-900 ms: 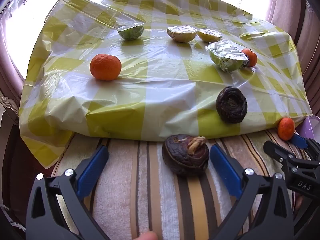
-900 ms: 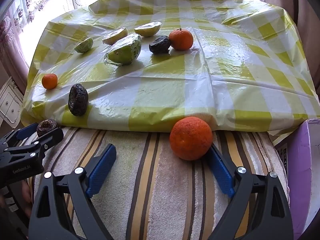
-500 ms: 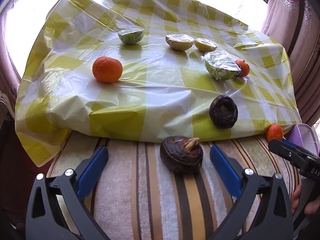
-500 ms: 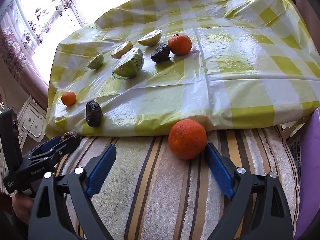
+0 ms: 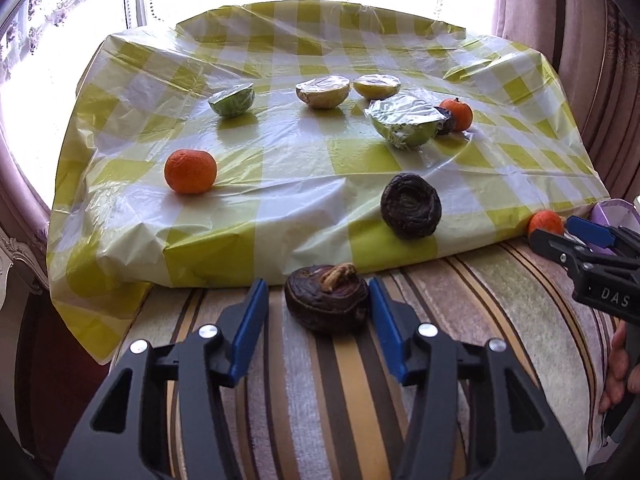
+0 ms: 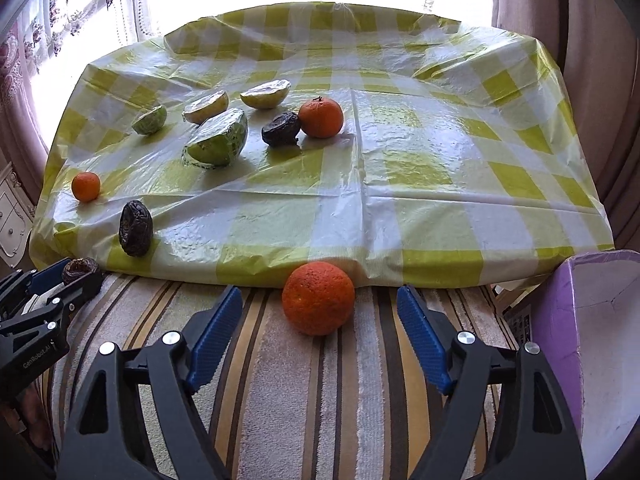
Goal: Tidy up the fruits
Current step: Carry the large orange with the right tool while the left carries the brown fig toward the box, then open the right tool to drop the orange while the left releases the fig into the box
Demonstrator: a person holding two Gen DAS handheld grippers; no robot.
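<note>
The checked plastic cloth carried most fruits, while on the striped towel my right gripper stood open around the big orange, and my left gripper stood open around the shrivelled dark fruit, its right pad almost touching.

An orange sits on the striped towel between the right gripper jaws — untouched, gaps both sides.

purple box – cut off, right edge
</note>
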